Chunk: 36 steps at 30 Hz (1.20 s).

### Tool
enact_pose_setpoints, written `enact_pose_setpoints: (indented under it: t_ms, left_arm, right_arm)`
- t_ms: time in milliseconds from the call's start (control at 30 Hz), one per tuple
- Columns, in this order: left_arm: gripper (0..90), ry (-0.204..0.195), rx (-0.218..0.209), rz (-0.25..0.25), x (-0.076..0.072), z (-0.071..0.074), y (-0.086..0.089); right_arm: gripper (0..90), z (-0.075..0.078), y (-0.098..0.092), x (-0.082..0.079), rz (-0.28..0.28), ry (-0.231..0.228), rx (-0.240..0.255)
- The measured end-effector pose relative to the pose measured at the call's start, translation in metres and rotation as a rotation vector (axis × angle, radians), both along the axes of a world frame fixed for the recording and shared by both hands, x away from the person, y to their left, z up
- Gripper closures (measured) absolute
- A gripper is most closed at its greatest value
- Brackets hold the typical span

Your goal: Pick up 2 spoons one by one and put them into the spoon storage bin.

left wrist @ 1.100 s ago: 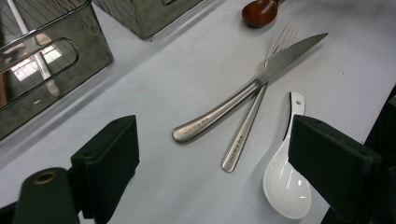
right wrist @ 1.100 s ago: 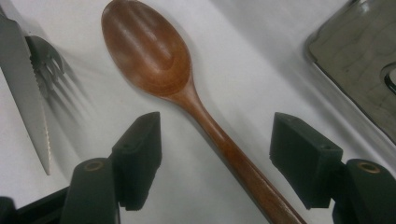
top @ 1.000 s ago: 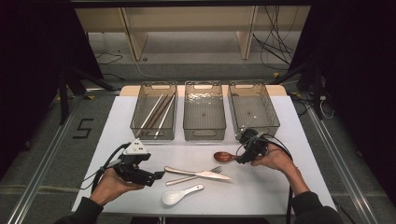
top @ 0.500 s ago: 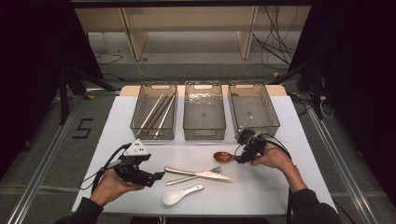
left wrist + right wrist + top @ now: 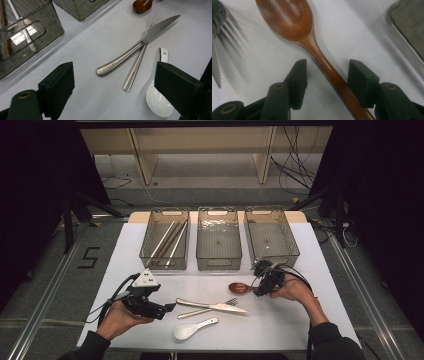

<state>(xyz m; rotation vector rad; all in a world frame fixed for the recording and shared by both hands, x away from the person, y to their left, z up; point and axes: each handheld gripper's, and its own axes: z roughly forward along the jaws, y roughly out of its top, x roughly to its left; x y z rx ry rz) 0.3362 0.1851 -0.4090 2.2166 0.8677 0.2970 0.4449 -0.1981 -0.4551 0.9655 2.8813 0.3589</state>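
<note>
Right claw [image 5: 327,82] straddles the wooden spoon [image 5: 312,45] handle, jaws just closing, pads not touching yet: pre-grasp. Left claw [image 5: 112,87] spread wide, idle over knife [image 5: 135,47].

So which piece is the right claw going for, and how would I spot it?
On the white table, look just in front of the right-hand clear bin. The wooden spoon lies there, its handle between the right claw jaws, which have just been closing. It is the one brown piece; its neighbours are steel or white.
</note>
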Motion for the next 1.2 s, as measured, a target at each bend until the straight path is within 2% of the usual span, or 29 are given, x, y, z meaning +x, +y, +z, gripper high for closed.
enact_pose_setpoints:
  t_ms: [200,333,733,1000,1200]
  left_arm:
    - [15.9,-0.003,-0.004,-0.002,-0.002,0.000,0.001]
    - [15.9,-0.004,0.006,-0.008,-0.002,-0.001,-0.001]
    - [16.0,0.000,0.004,-0.004,-0.002,-0.002,-0.001]
    - [16.0,0.004,0.008,-0.004,-0.001,-0.003,0.000]
    - [16.0,0.002,0.012,-0.010,-0.002,-0.003,-0.001]
  right_arm:
    - [57.3,0.000,0.003,-0.002,0.006,-0.003,-0.017]
    - [64.2,0.001,0.004,-0.004,0.015,-0.003,-0.026]
    - [80.3,0.001,0.007,-0.010,0.082,0.006,-0.045]
    - [81.6,0.003,0.009,-0.012,0.091,0.000,-0.053]
    - [81.8,0.009,0.008,-0.015,0.094,-0.007,-0.030]
